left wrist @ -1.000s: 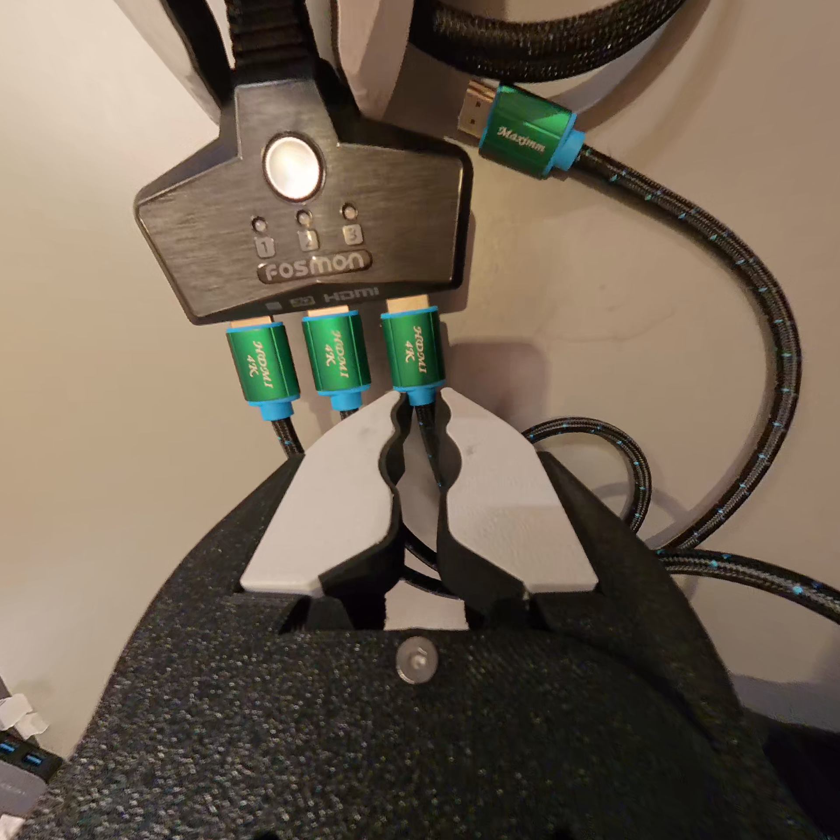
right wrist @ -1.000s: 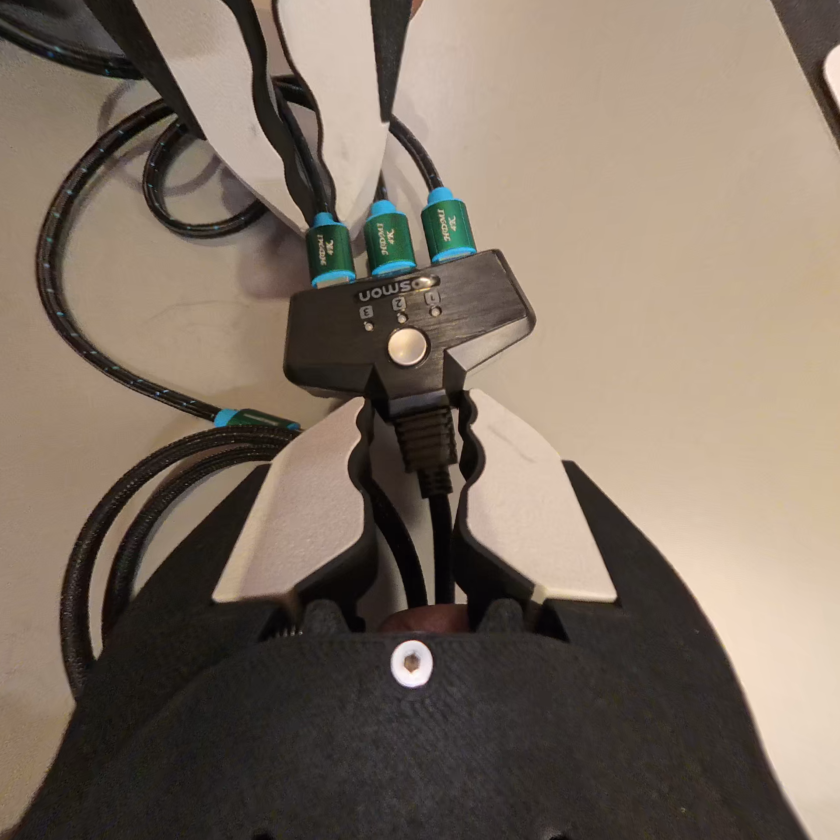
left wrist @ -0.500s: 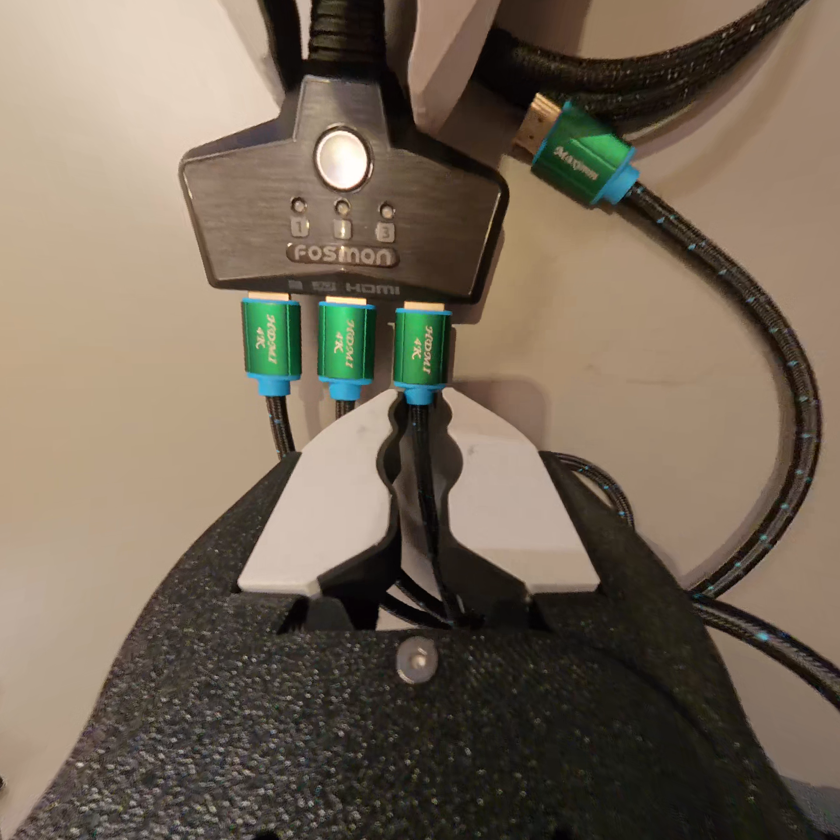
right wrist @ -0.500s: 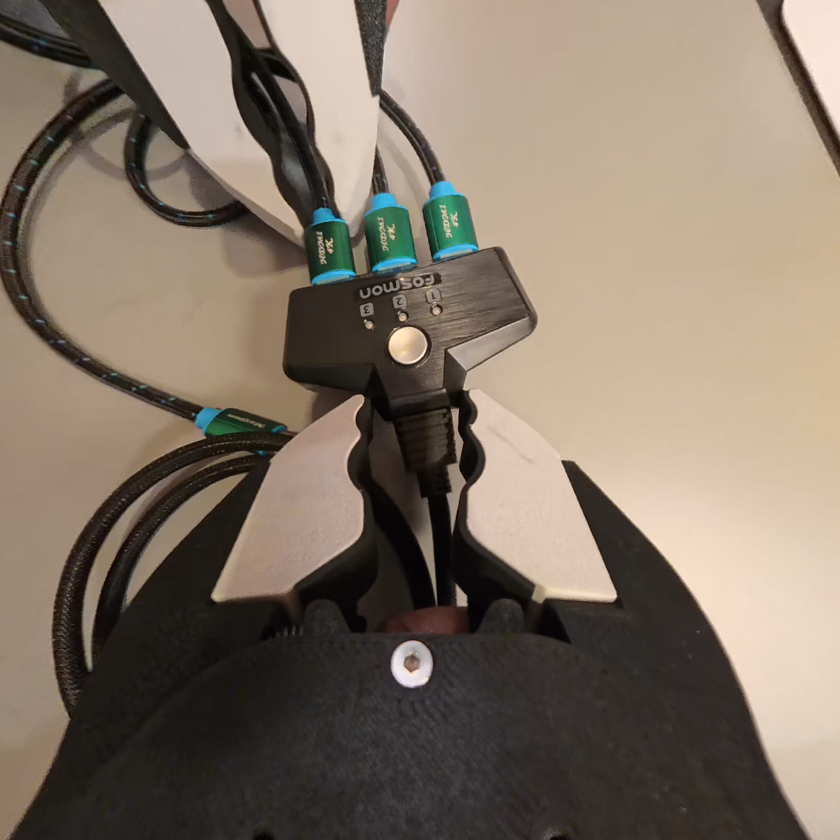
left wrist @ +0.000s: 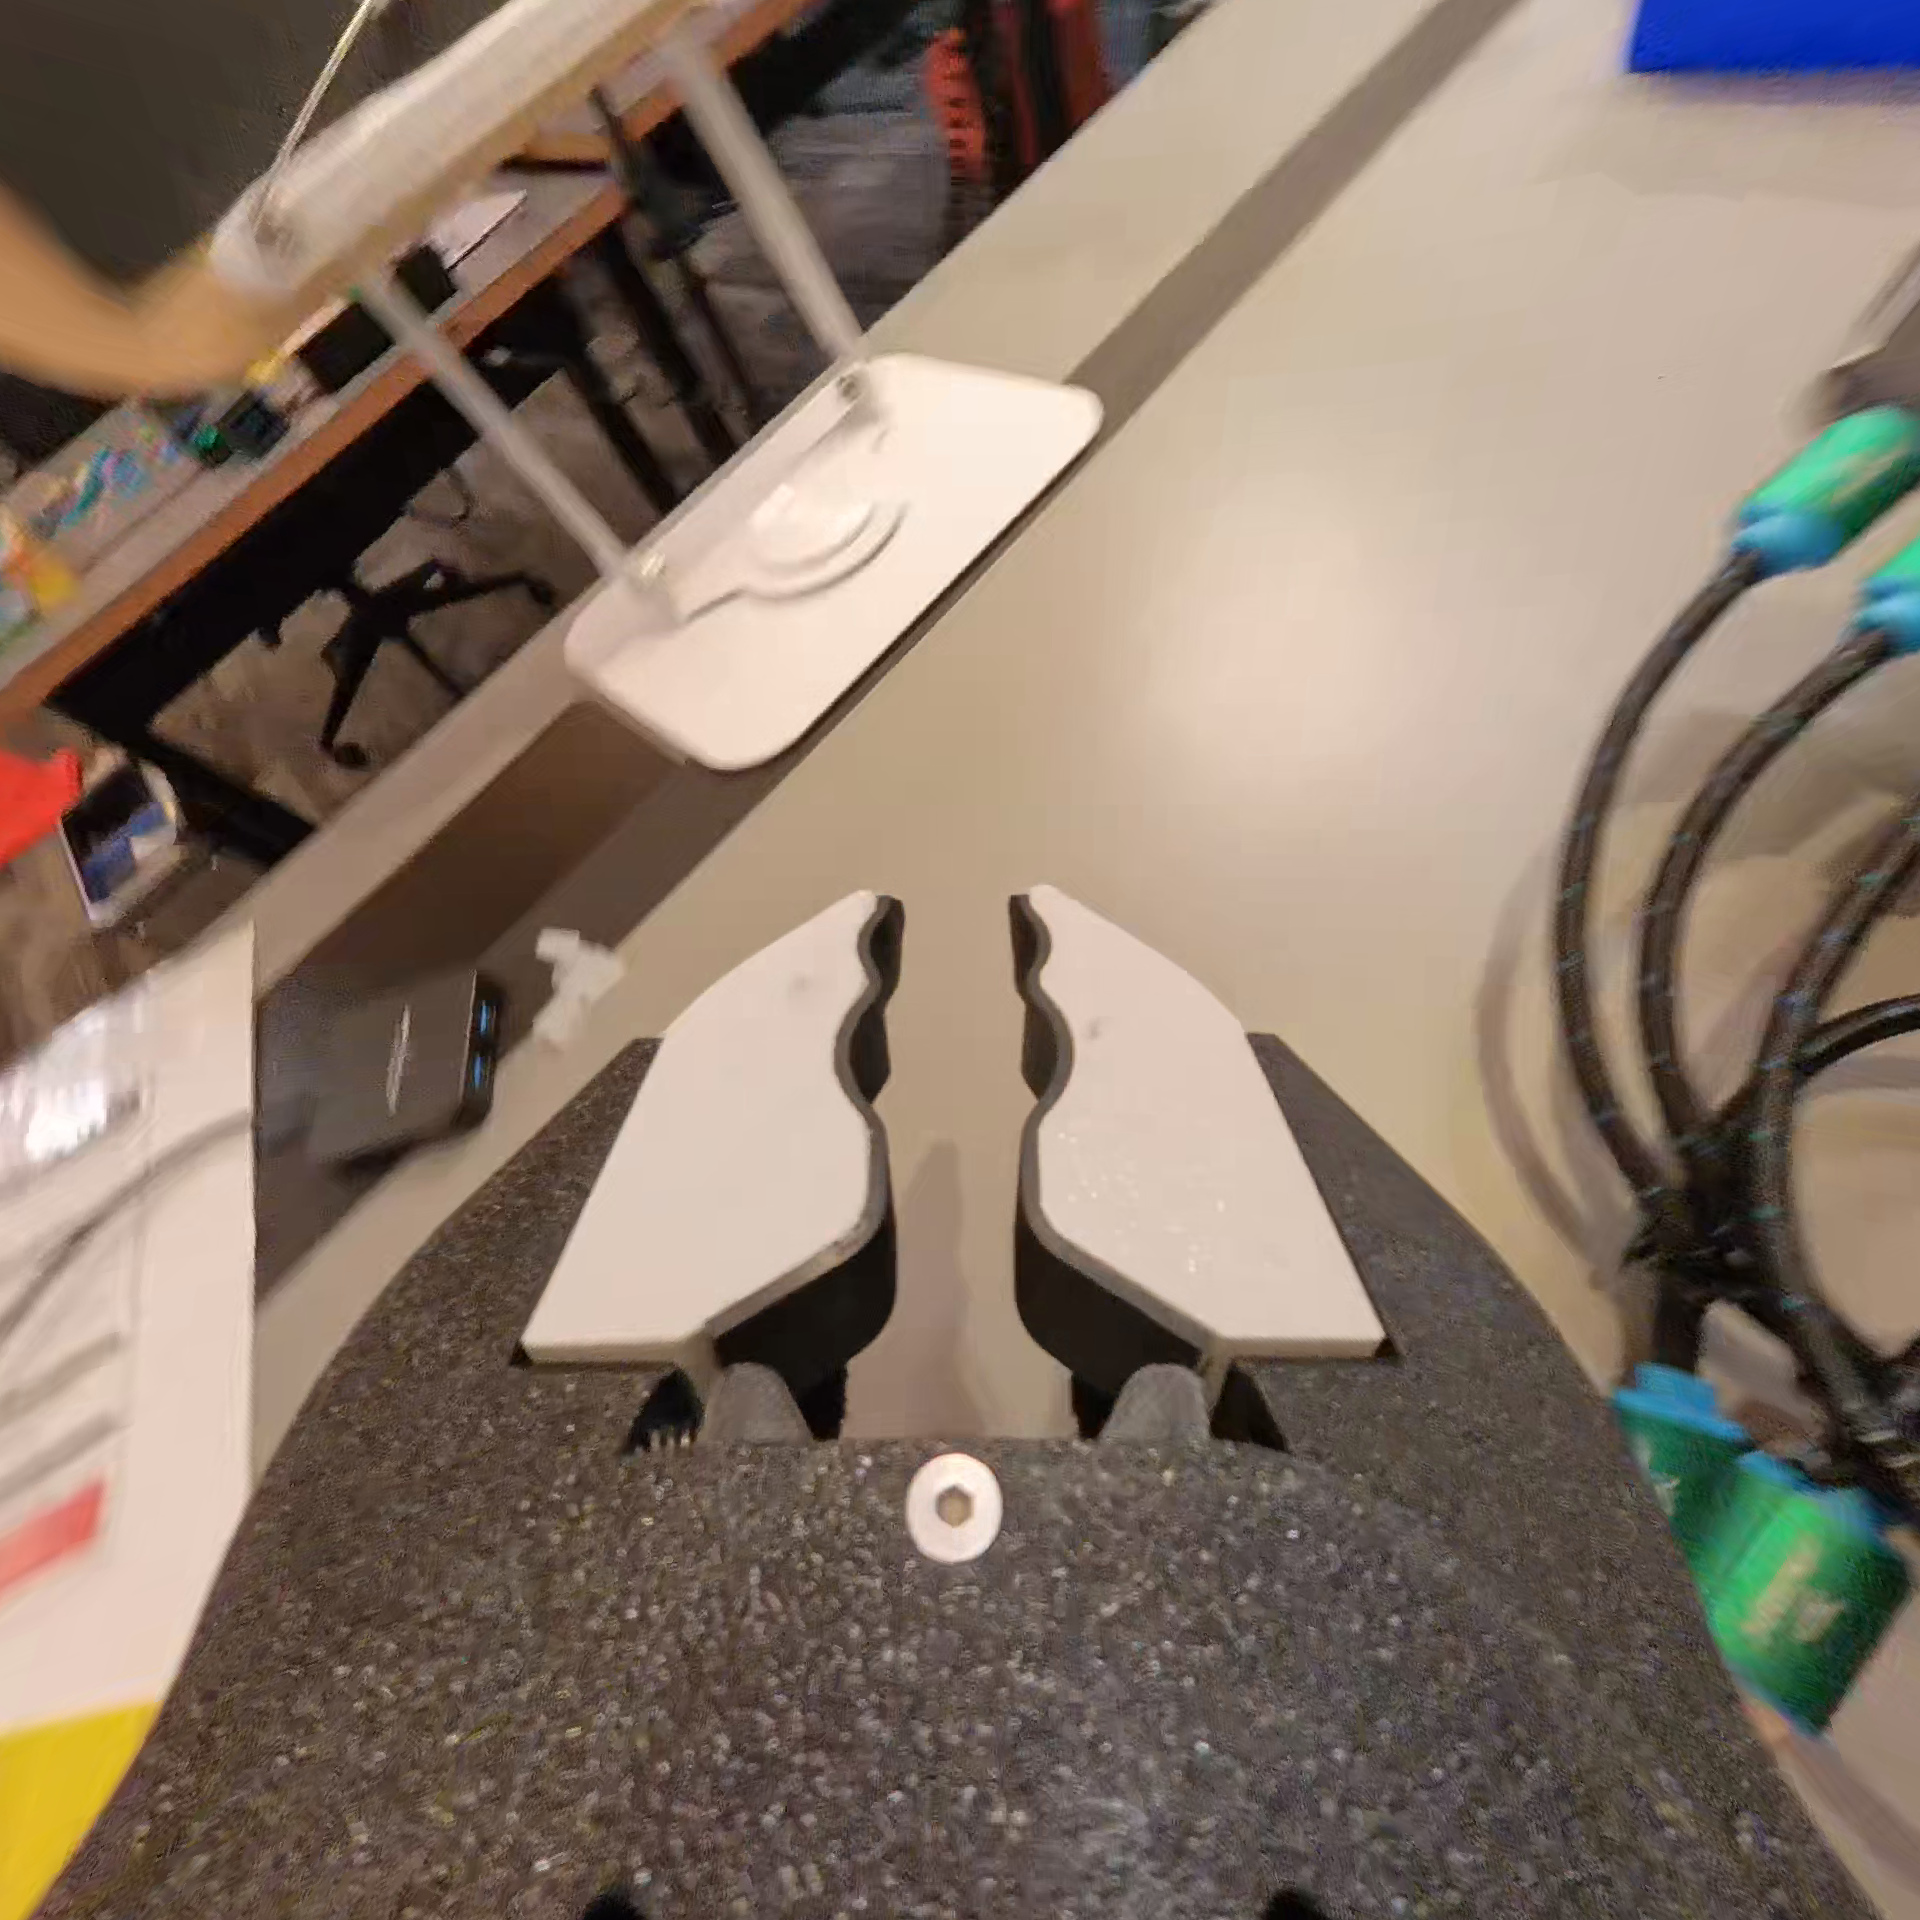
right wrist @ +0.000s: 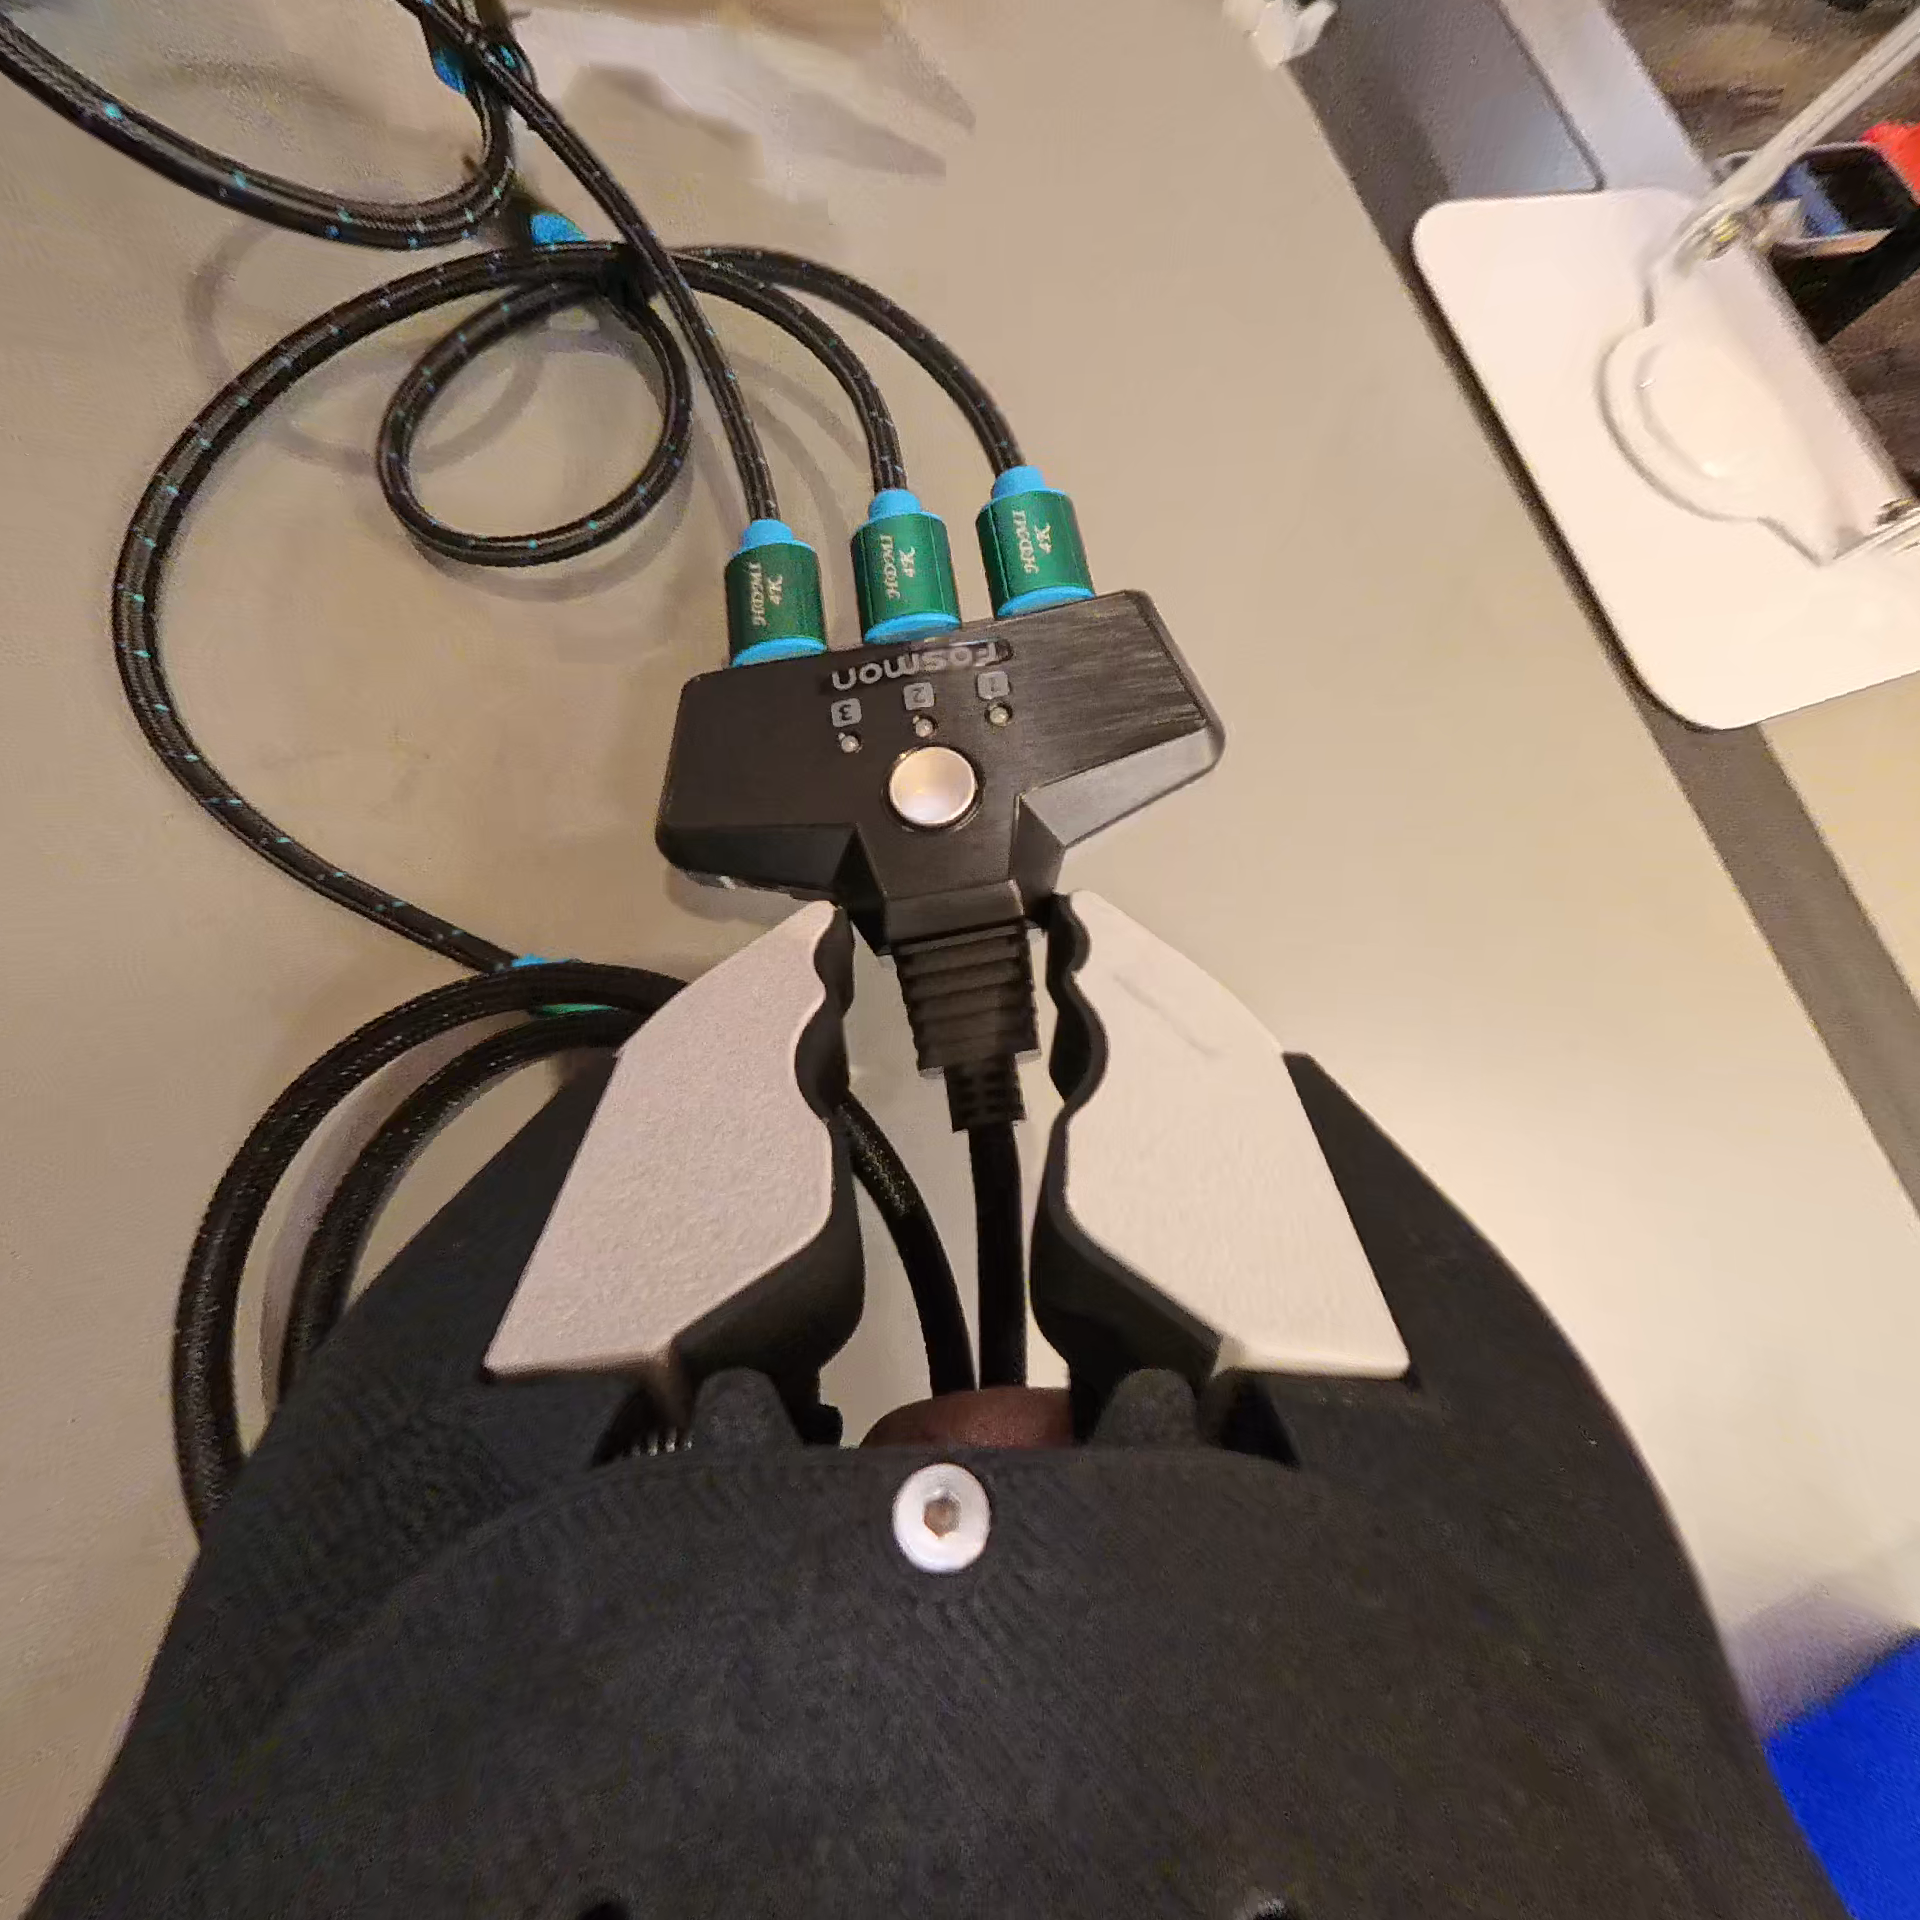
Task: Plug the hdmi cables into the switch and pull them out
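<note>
The black HDMI switch [right wrist: 935,748] lies on the beige table with three green plugs [right wrist: 906,577] seated in its far side. My right gripper [right wrist: 951,914] is shut on the switch's ribbed tail, one finger on each side. A loose green plug [right wrist: 561,1013] lies by its left finger. My left gripper [left wrist: 954,904] is open and empty, lifted off and pointing across the table, away from the switch. In the left wrist view, blurred green plugs [left wrist: 1860,468] and their braided cables [left wrist: 1662,935] show at the right edge, with more green plugs [left wrist: 1766,1558] at lower right.
A white stand base [left wrist: 842,551] sits near the table's far edge; it also shows in the right wrist view [right wrist: 1662,436]. A dark hub box [left wrist: 384,1081] and printed paper [left wrist: 104,1247] lie to the left. Cable loops [right wrist: 416,416] spread left of the switch.
My left gripper let go of the third cable, opened, and swung up and away to the left; it is gone from the right wrist view. The switch and right gripper stayed put.
</note>
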`<action>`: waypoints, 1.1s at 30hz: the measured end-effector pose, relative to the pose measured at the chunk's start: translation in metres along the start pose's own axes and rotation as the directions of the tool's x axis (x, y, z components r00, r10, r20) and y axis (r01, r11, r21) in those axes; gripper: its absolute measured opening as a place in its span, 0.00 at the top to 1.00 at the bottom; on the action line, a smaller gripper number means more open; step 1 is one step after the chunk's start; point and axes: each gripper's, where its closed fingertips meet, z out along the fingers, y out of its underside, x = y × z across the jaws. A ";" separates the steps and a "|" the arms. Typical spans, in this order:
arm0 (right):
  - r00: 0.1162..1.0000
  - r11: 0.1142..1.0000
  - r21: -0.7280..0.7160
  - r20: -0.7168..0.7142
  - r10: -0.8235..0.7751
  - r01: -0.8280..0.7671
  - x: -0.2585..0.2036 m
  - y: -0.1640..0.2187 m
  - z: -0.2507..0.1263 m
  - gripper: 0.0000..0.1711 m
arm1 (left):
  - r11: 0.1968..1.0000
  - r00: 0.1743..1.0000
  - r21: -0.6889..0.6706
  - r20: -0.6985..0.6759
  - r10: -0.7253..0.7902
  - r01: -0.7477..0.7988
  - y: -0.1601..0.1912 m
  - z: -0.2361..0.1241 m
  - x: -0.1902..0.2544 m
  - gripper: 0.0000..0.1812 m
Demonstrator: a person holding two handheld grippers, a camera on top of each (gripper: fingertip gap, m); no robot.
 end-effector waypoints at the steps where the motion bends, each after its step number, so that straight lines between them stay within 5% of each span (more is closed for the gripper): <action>1: 1.000 1.000 0.004 -0.019 -0.003 0.004 0.000 -0.002 -0.004 0.79 | 0.999 0.999 0.010 0.014 -0.045 0.045 0.014 -0.001 -0.005 0.91; 5: 0.995 1.000 0.014 -0.099 -0.007 0.009 0.002 -0.010 -0.021 0.79 | 0.997 0.997 -0.038 0.040 -0.071 0.072 0.059 0.000 -0.008 0.95; 10: 0.974 1.000 0.019 -0.224 0.000 0.004 0.011 -0.025 -0.054 0.79 | 0.977 0.991 -0.169 0.017 0.133 -0.128 0.078 0.007 0.010 0.95; 20: 0.848 0.998 0.068 -0.529 0.039 -0.004 0.051 -0.062 -0.194 0.79 | 0.997 0.998 -0.082 0.057 0.012 -0.008 0.065 0.000 0.001 0.97; 28: 0.580 0.989 0.068 -0.804 0.130 -0.128 0.112 -0.010 -0.340 0.80 | 0.990 0.997 -0.123 0.039 0.073 -0.068 0.069 0.003 0.011 0.97; 33: 0.368 0.958 0.102 -0.908 0.199 -0.268 0.150 0.054 -0.388 0.80 | 0.989 0.996 -0.130 0.031 0.081 -0.076 0.069 0.005 0.014 0.97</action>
